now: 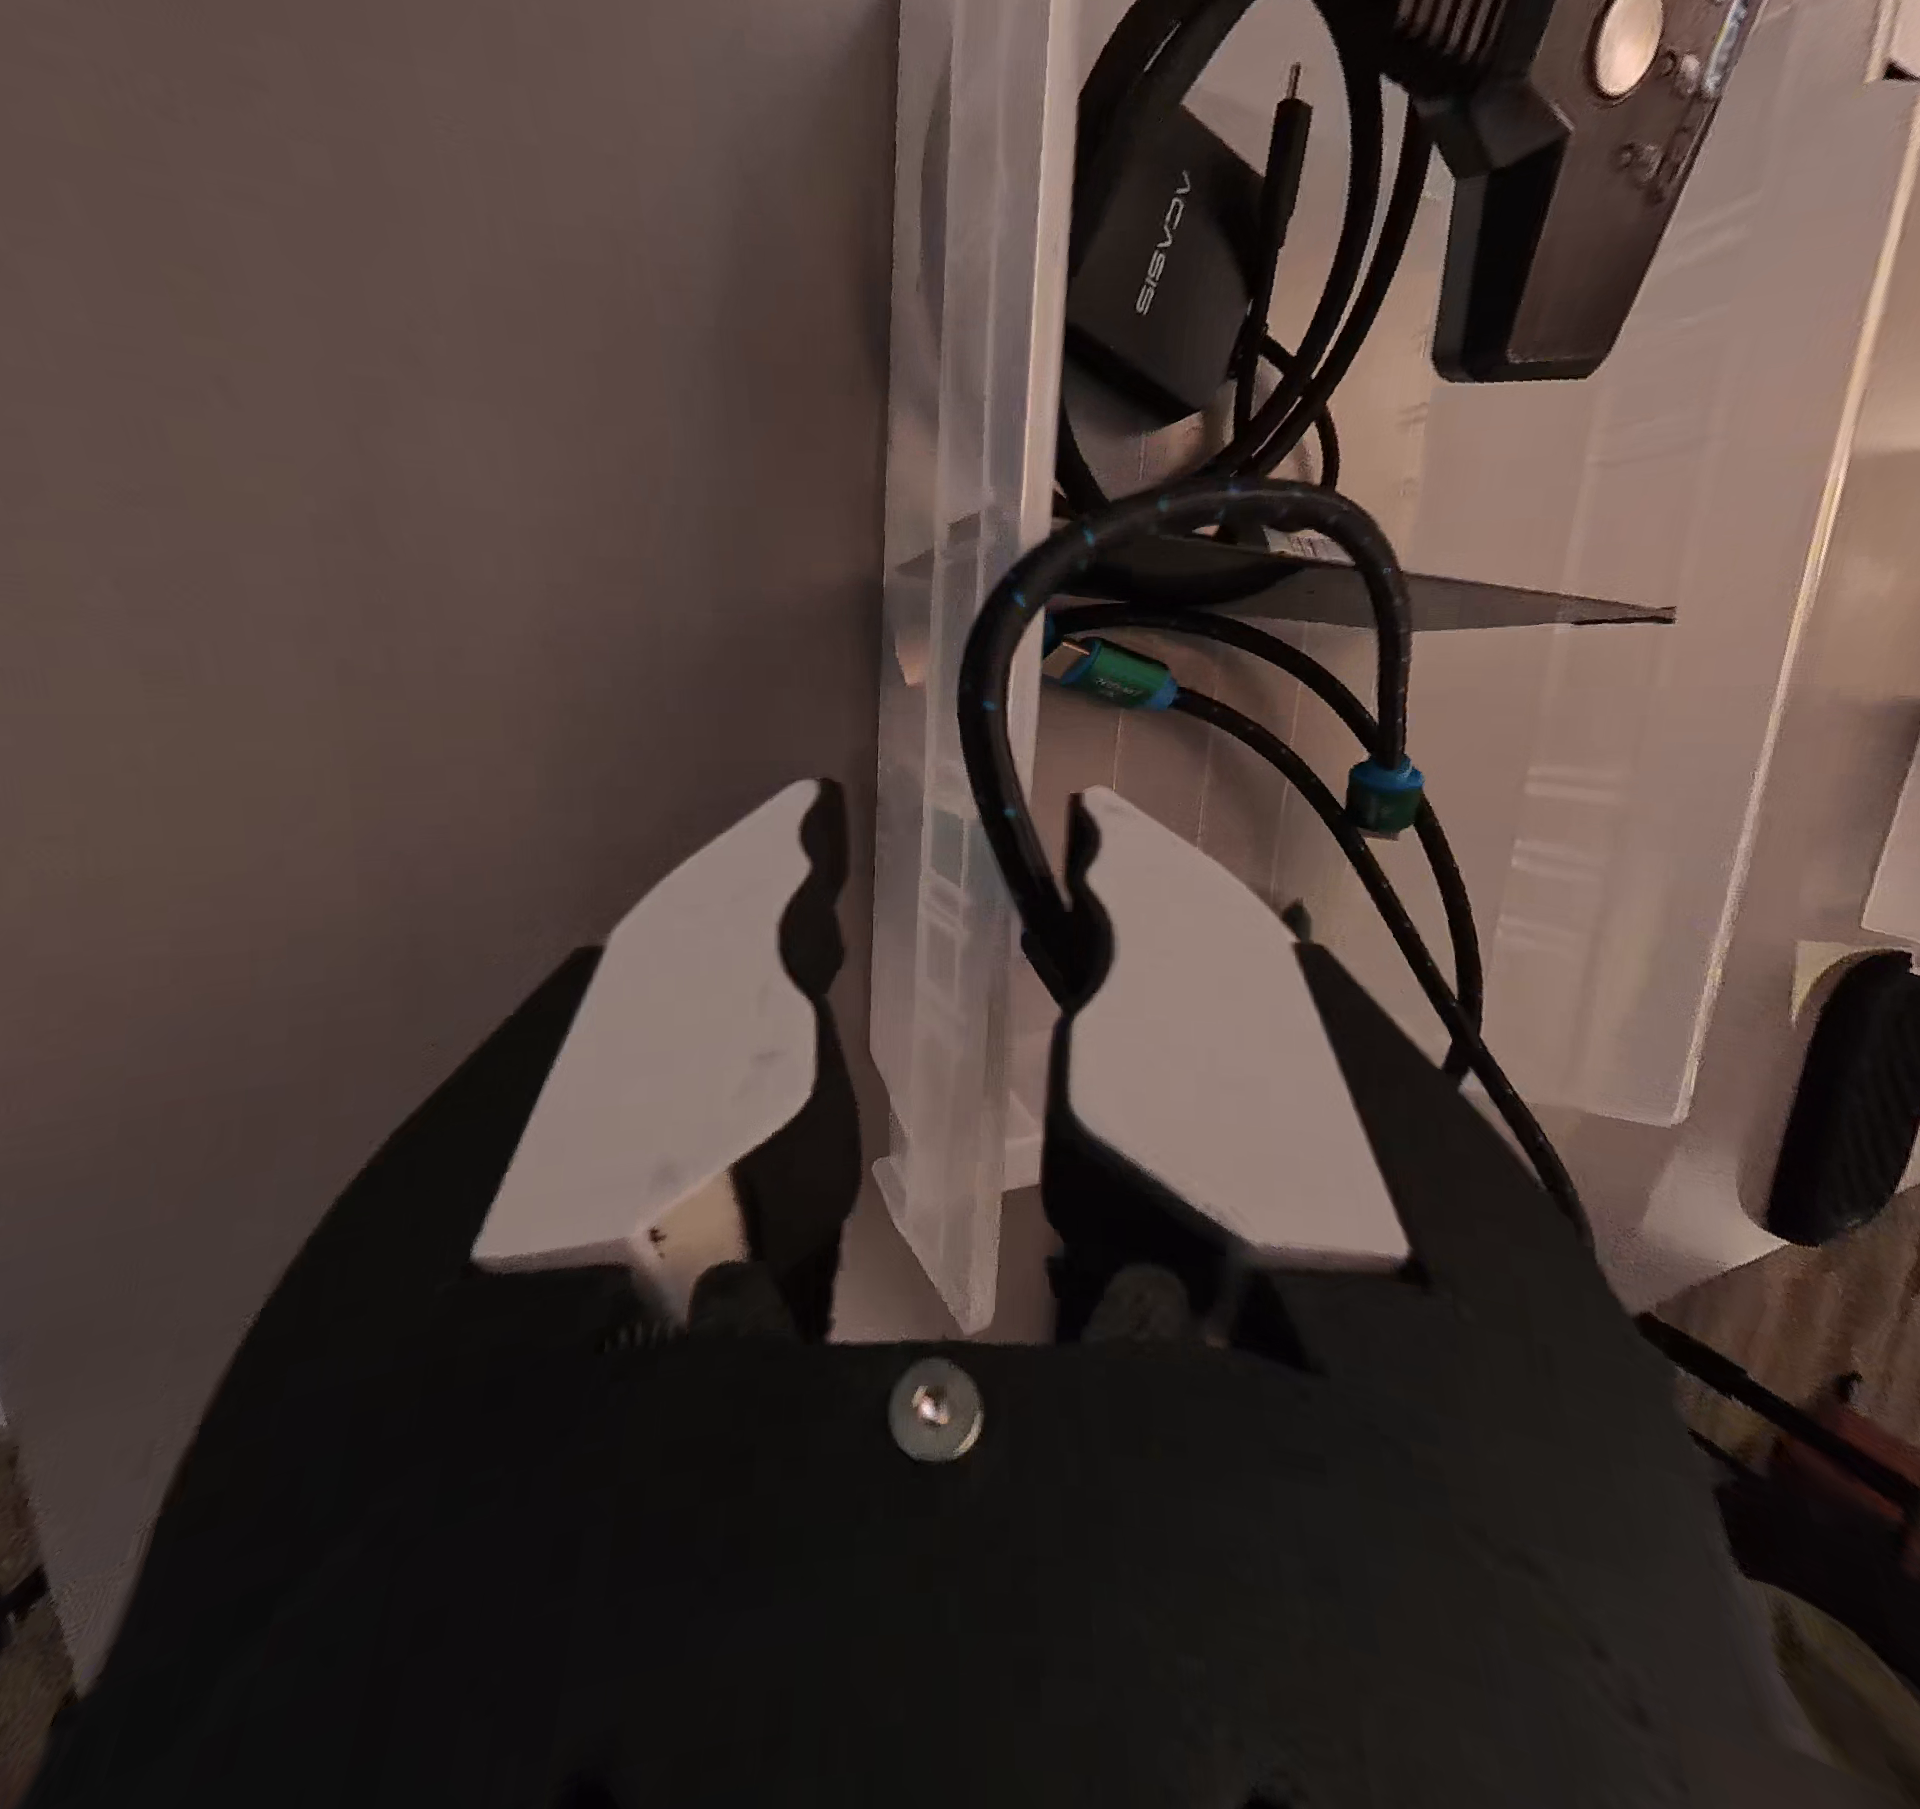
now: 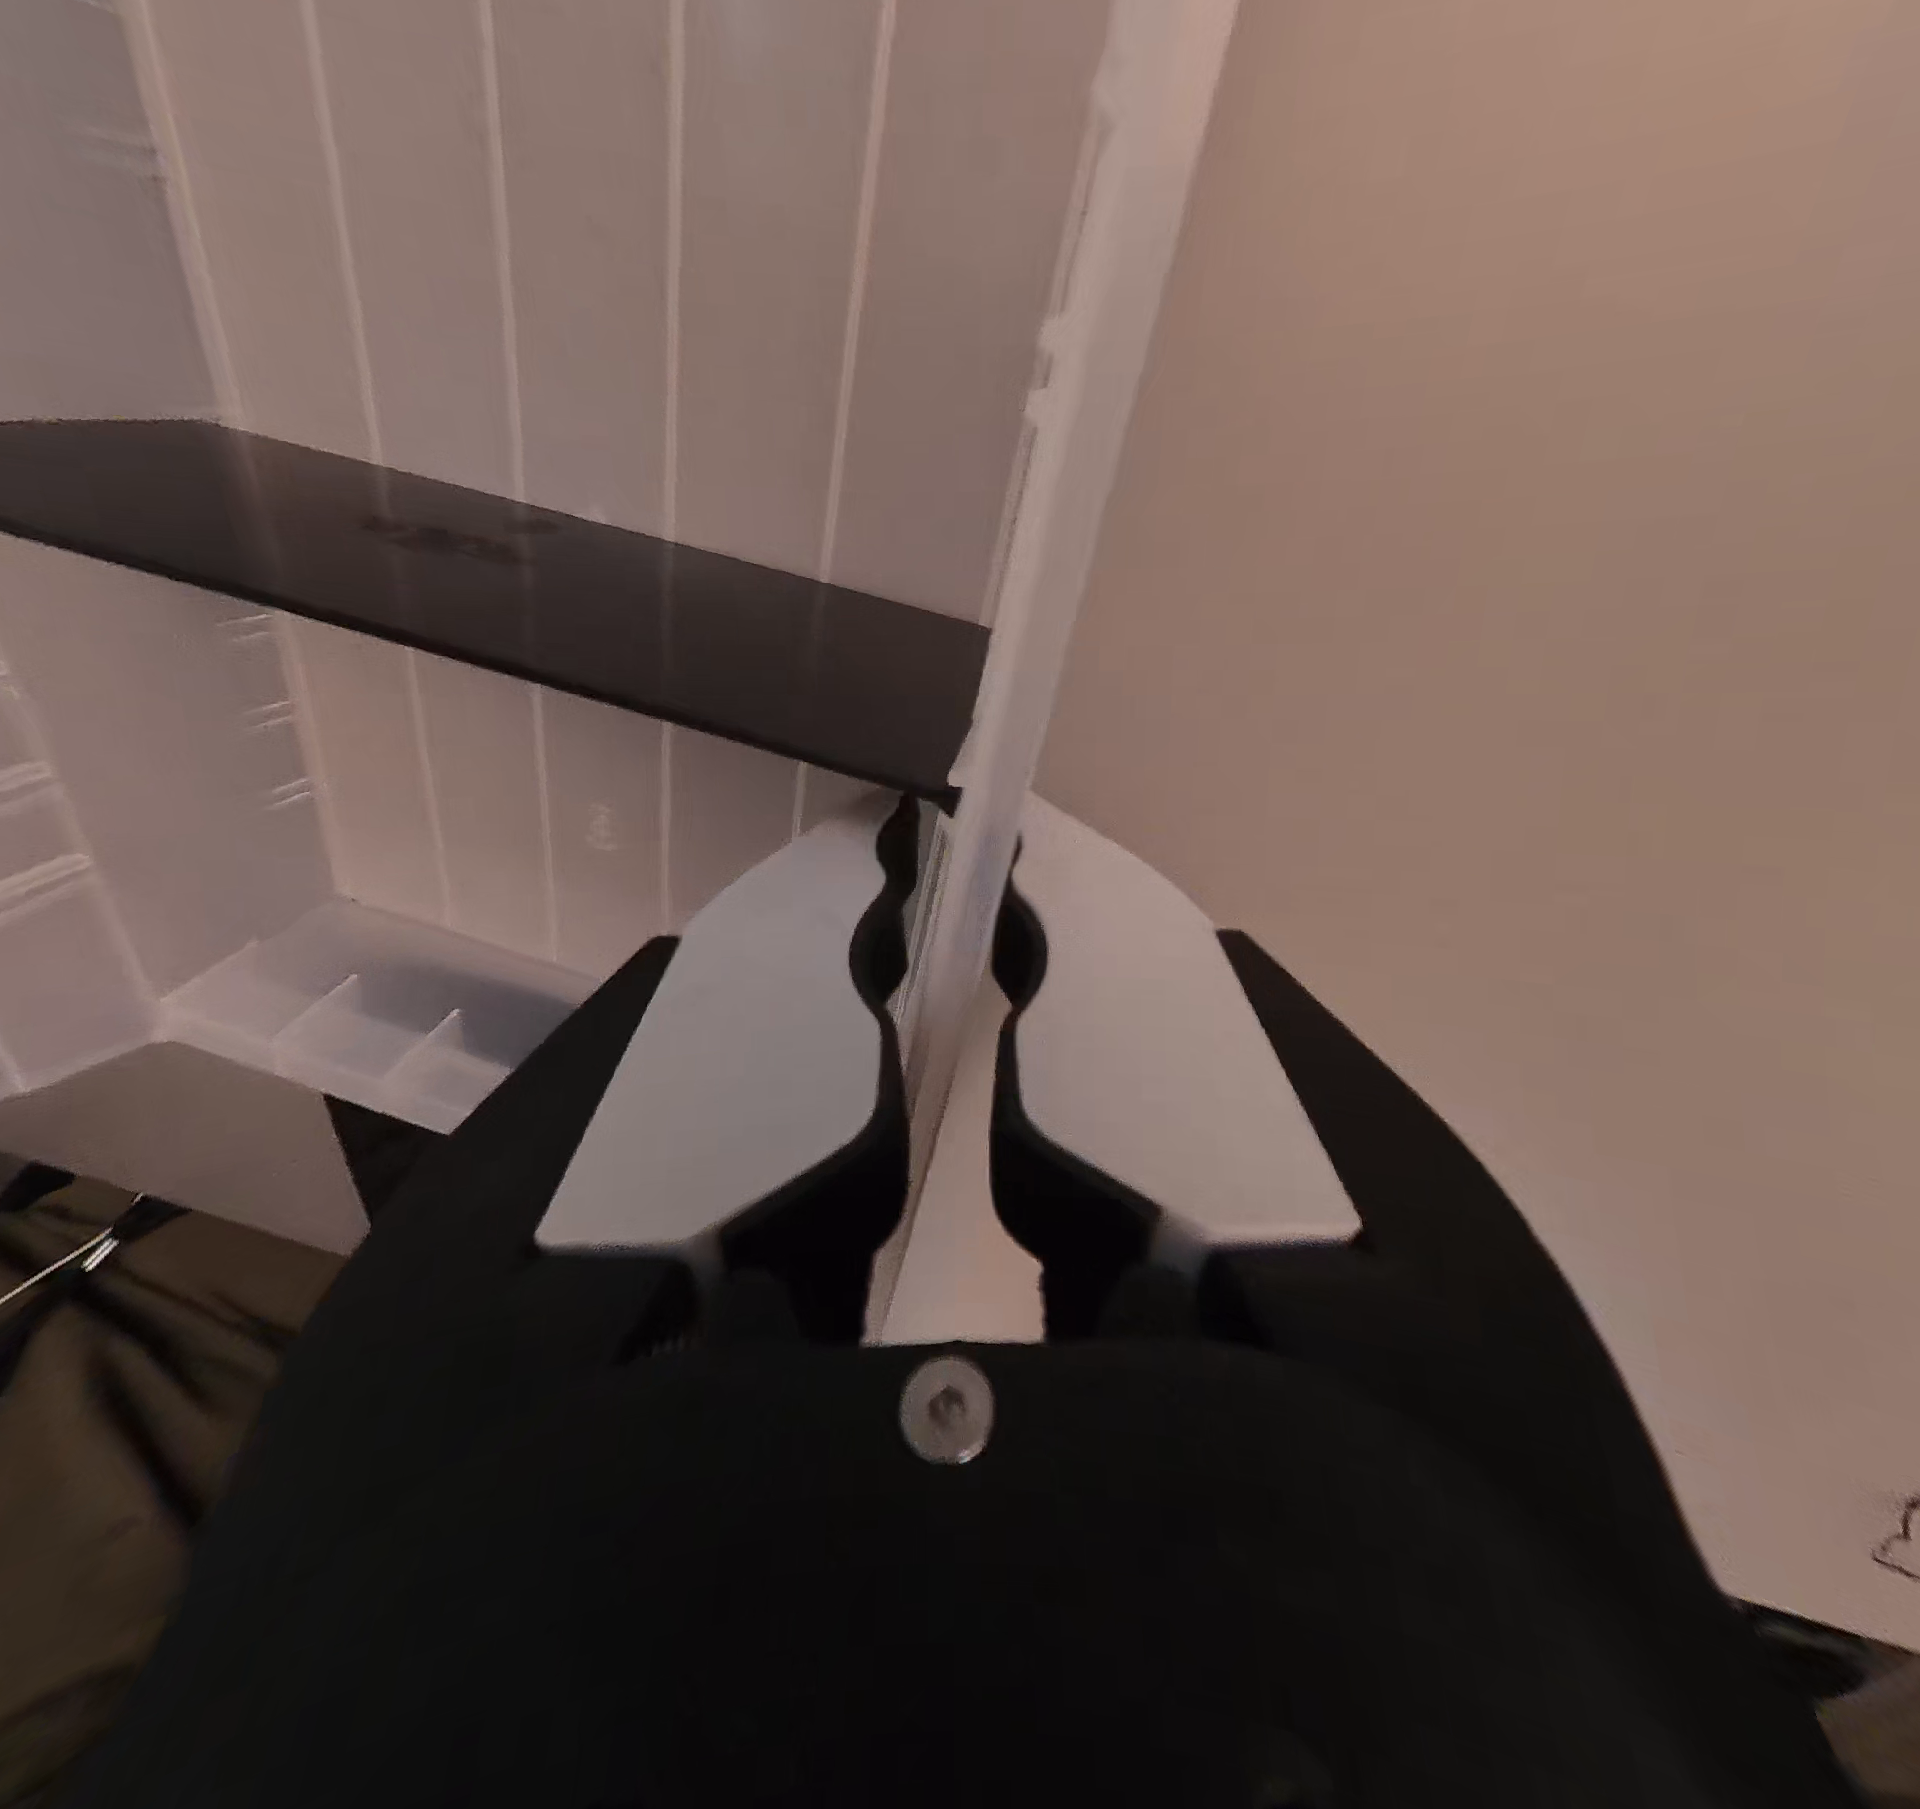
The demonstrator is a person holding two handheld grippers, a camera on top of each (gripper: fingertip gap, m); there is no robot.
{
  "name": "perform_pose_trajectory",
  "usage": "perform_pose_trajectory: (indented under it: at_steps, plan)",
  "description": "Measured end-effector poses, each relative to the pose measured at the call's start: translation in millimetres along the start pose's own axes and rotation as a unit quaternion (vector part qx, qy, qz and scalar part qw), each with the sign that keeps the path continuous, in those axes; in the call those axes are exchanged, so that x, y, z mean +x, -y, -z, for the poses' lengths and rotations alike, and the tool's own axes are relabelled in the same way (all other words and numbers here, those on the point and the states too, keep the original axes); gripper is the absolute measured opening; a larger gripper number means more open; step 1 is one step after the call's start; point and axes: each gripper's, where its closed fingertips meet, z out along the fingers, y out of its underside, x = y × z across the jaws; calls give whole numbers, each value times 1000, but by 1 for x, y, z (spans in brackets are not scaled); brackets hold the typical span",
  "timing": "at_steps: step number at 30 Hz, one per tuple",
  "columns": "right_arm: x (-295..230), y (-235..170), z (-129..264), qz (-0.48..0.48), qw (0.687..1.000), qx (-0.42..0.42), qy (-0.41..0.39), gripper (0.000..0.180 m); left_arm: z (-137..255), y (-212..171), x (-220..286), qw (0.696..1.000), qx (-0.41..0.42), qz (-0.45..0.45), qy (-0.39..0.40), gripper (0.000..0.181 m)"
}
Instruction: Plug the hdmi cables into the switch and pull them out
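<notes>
Plain beige wall backs both views; no table shows.

Item 1. Clear plastic bin, ribbed, apparently tipped on its side, with a dark divider panel across its interior. Each tool grips one of its walls.

Item 2. Left tool: jaws set astride the bin's clear edge wall, a gap visible on the left side, so whether it clamps or merely straddles I cannot tell. A loop of braided cable is caught at its right finger.

Item 3. Right tool: jaws drawn close on the opposite edge wall, seemingly pinching it.

Item 4. Dark box, lettered, lying inside the bin beyond the divider; possibly the switch, though the view is too oblique to confirm ports.

Item 5. Black cable coil heaped around that box.

Item 6. Braided cable with blue flecks, arching out over the bin wall; blue-green collar on one strand.

Item 7. Green-shelled plug, lying loose below the divider, not seated in anything.

Risks: plugging has not begun. Shifting the bin could drag the snagged loop and pull cables or the box out; an uneven hold on the smooth walls could let the bin slip or twist.
</notes>
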Motion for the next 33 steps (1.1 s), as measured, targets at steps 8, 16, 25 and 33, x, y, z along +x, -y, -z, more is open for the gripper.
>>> perform_pose_trajectory:
  at_steps: [8,16,25,33]
  plan:
    - [14,2,3,-28,999,20,-10,9,7,10,9,999,29,-3,-23,8]
    - [17,38,61,16,976,204,-80,14,48,26,38,992,112,-57,-19,2]
    - [-109,66,223,130,789,599,53,21,161,15,201,885,323,-299,-149,0]
    - [-215,58,252,207,741,620,153,20,133,-48,355,805,281,-457,-251,0]
